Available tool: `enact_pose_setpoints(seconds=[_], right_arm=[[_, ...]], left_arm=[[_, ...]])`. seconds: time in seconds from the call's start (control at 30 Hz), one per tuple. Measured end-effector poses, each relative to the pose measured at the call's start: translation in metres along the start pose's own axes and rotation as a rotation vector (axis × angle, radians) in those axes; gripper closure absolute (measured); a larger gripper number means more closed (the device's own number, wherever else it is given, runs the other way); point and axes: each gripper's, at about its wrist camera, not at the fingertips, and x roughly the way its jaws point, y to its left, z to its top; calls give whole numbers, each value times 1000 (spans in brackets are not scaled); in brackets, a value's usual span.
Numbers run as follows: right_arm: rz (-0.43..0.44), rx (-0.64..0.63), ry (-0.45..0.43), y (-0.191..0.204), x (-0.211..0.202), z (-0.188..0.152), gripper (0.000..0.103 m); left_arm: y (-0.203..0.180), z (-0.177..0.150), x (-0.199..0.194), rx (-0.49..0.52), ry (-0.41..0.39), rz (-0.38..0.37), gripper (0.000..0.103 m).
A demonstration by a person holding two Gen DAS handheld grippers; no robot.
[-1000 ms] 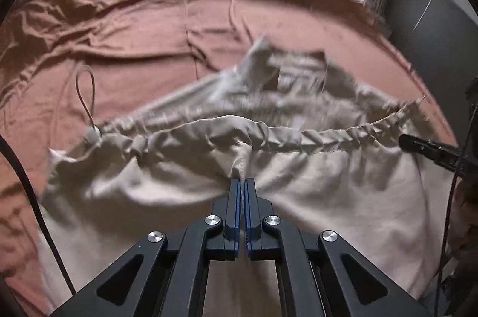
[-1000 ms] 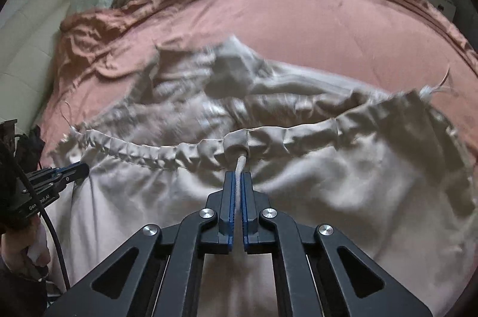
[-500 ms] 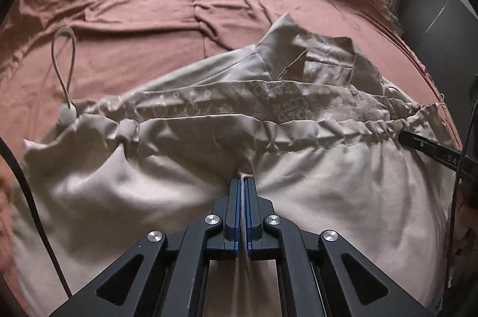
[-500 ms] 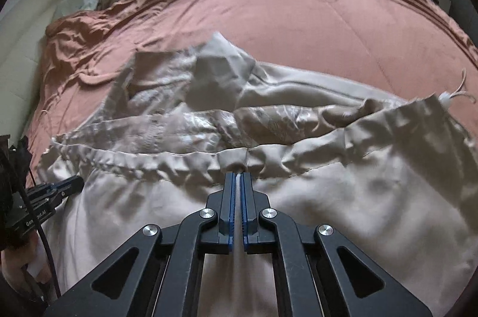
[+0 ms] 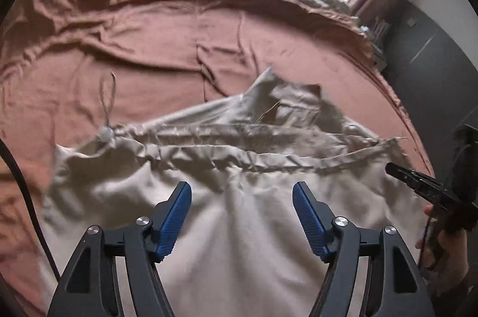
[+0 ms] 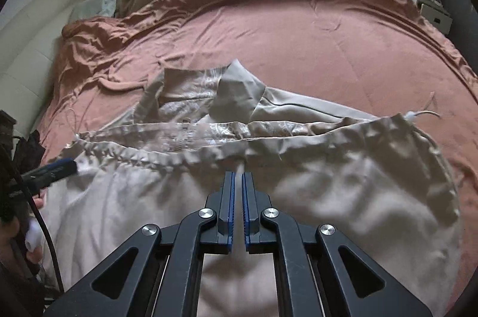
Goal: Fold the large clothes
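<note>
**Left claw lets go of the folded jacket; right claw only just parting**

A large beige jacket (image 5: 239,227) lies on a bed with a rust-brown bedspread (image 5: 149,53). Its near half has been doubled over, so a gathered drawstring hem (image 5: 239,158) runs left to right across the middle, with the collar (image 5: 283,95) showing just beyond it on the far side.

At the left, a drawstring loop (image 5: 109,98) with a pale toggle trails from the hem's corner onto the bedspread.

The left claw (image 5: 242,197), clamped on the cloth just below the hem half a second ago, now stands released, its blue pads wide apart above the fabric and holding nothing.

Further right, the right claw (image 6: 238,182) sits low at the hem. Its jaws show a narrow gap where they were pressed together a moment ago; whether a thin pinch of cloth remains between them cannot be told.

This reads as the fold having been laid down and let go. Likely next comes smoothing, or taking a new grip for a further fold.
</note>
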Motion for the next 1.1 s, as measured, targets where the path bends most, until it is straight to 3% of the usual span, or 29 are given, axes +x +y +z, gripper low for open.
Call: enact_pose_setpoints(seconds=[0.23,0.3,0.33,0.37,0.73,0.8,0.87,0.93,1.1], right_arm=[[15,-17,-28,9,-33,-26,98],[29,-16,-46,13,-41,-36,64],[43,-13,-50,15,-44,-41,17],[61,-9,-59,18,-48,-48,5],[110,-84,-76,59,-85,-108,6],[115,-104,-74,70,-89,-122,12],[117,-119,-41,80,-89,-135,44],[120,-118,-16,86,-88,-145,52],[99,-143,20,96,-84,-166,59]], left_arm=[[14,-28,-60,-37,-79,-4,31],[25,-44,-73,-61,-88,11,31],[29,-51,-76,-70,-88,20,31],[35,-60,-82,-83,-89,29,31],[102,-146,-136,-231,-159,78,31],[111,-158,-140,-255,-157,73,31],[120,-170,-141,-279,-147,56,31],[128,-180,-142,-298,-146,54,31],[143,-202,-144,-360,-137,11,33]])
